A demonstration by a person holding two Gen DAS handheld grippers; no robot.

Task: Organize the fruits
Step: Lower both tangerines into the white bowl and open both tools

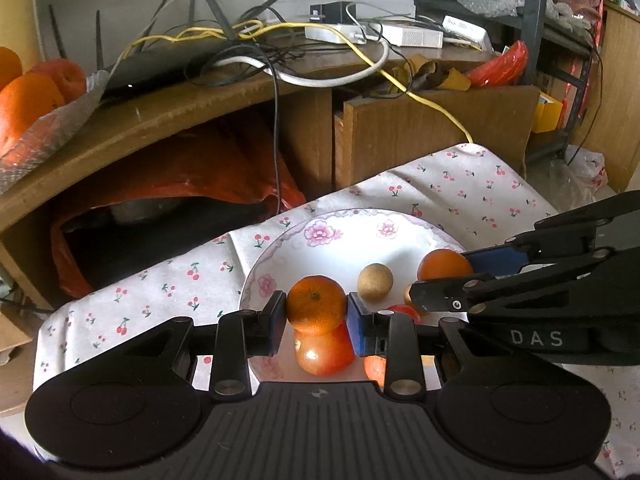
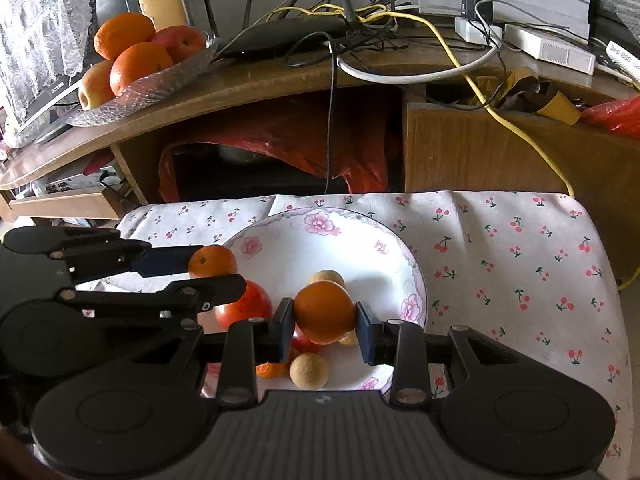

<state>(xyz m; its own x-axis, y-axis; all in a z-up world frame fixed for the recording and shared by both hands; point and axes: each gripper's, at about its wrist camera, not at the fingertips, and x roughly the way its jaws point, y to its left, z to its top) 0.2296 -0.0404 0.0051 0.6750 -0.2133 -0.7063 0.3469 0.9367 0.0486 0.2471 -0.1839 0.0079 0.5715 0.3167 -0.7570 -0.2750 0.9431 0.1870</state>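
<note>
While both pairs of fingers clench fruit, step is lift-out: left gripper [image 1: 316,311] pinches small tangerine [image 1: 316,304] above tomato [image 1: 323,354]; right gripper [image 2: 324,322] grips larger orange [image 2: 325,312] over floral plate [image 2: 320,222]. Both level, side by side, low. Next: carry clear, likely toward glass fruit dish [image 2: 160,88] on desk [image 2: 280,80].

Both grippers crowd the flowered plate [image 2: 404,280]: left gripper [image 1: 316,310] clamps a mandarin, right gripper [image 2: 325,314] clamps an orange, arms nearly touching at frame left in right view. Tomato [image 2: 244,304] and brown longans [image 2: 309,371] clutter the plate's near half. Far half of plate bare. Cherry-print cloth [image 2: 520,272] at right is open. Wooden desk [image 2: 480,152] blocks beyond.
</note>
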